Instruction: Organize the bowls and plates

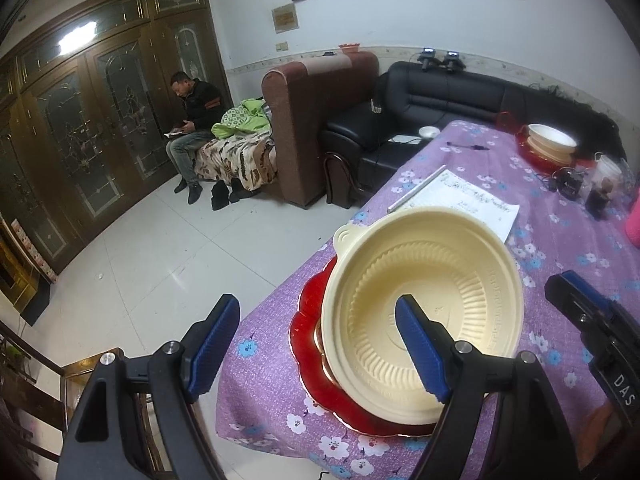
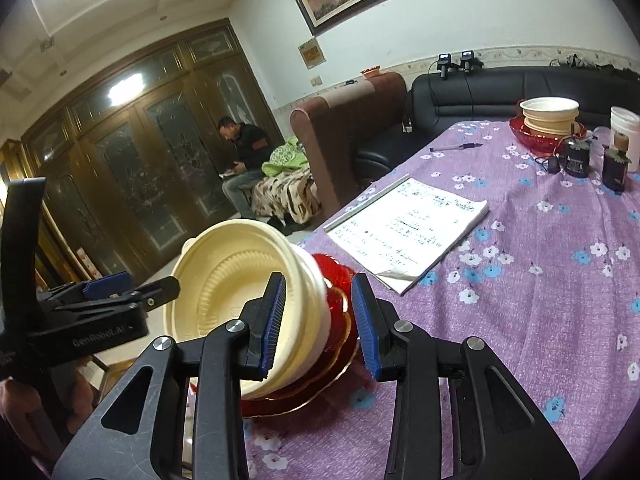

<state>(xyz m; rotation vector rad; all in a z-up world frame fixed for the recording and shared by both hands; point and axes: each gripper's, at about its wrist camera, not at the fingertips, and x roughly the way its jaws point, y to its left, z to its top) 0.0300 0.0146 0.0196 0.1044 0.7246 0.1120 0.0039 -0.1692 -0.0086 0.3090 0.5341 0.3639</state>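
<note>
My bowl (image 1: 424, 300) sits tilted on the plates (image 1: 316, 364) at the near corner of the table (image 1: 560, 240), with the notepad (image 1: 468, 200) just behind it and a pen (image 1: 468, 146) farther back. At the far end another stack of bowls (image 1: 550, 142) rests in a dish (image 1: 536, 156), small bottles (image 2: 576, 158) beside it to the right. Beyond the table runs the sofa (image 1: 440, 100), and a person (image 1: 192, 128) sits well off to the left.
</note>
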